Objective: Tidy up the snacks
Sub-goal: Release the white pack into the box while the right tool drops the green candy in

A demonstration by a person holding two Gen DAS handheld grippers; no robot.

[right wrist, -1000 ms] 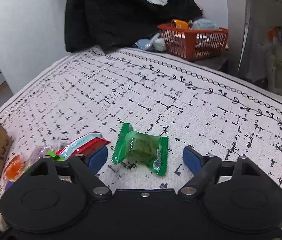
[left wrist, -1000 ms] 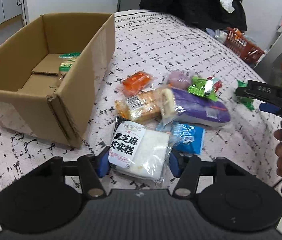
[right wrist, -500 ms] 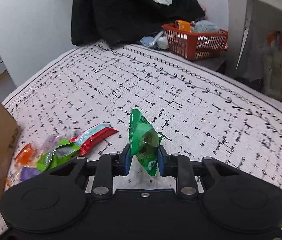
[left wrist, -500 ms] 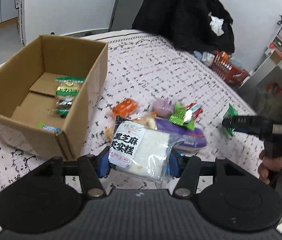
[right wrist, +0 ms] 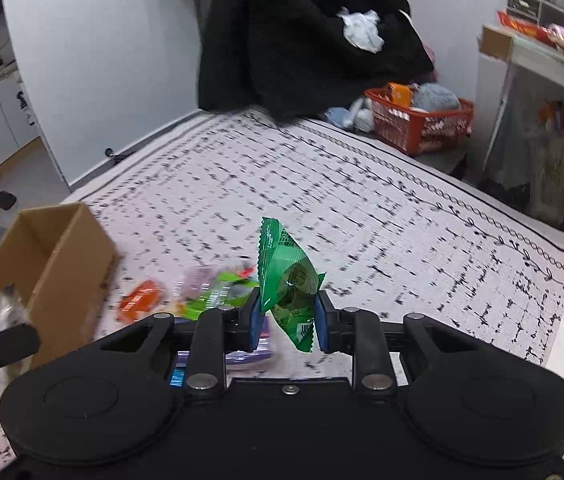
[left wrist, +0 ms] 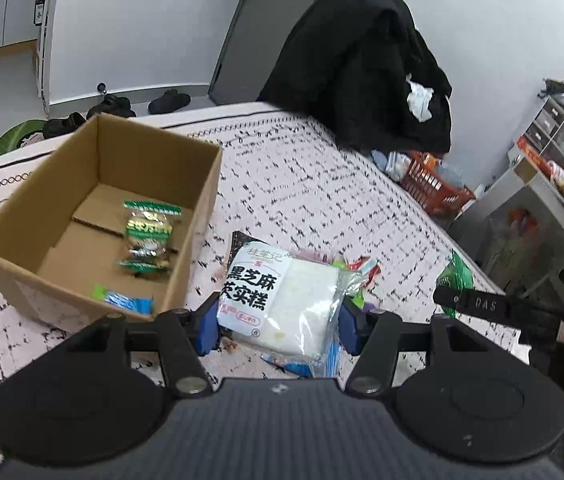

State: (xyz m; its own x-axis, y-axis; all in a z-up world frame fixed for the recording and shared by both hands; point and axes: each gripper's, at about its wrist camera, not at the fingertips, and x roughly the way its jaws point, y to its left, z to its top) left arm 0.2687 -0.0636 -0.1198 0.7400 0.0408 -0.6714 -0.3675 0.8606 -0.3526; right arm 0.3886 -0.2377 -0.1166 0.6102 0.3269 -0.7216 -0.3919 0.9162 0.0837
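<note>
Sitting between tool (left wrist: 278, 322) fingers: cake pack (left wrist: 282, 304)

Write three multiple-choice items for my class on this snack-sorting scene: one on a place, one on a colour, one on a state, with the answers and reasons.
1. Where does the cardboard box stand, seen from the left wrist camera?
A. left of the held packet
B. right of it
C. on the floor

2. What colour is the snack in the right gripper?
A. orange
B. green
C. purple

3. What state is the left gripper in?
A. open, empty
B. shut on nothing
C. shut on the white cake packet

Answers: 1 A, the box sits left of the packet; 2 B, its wrapper is green; 3 C, both blue pads press the packet's sides.
</note>
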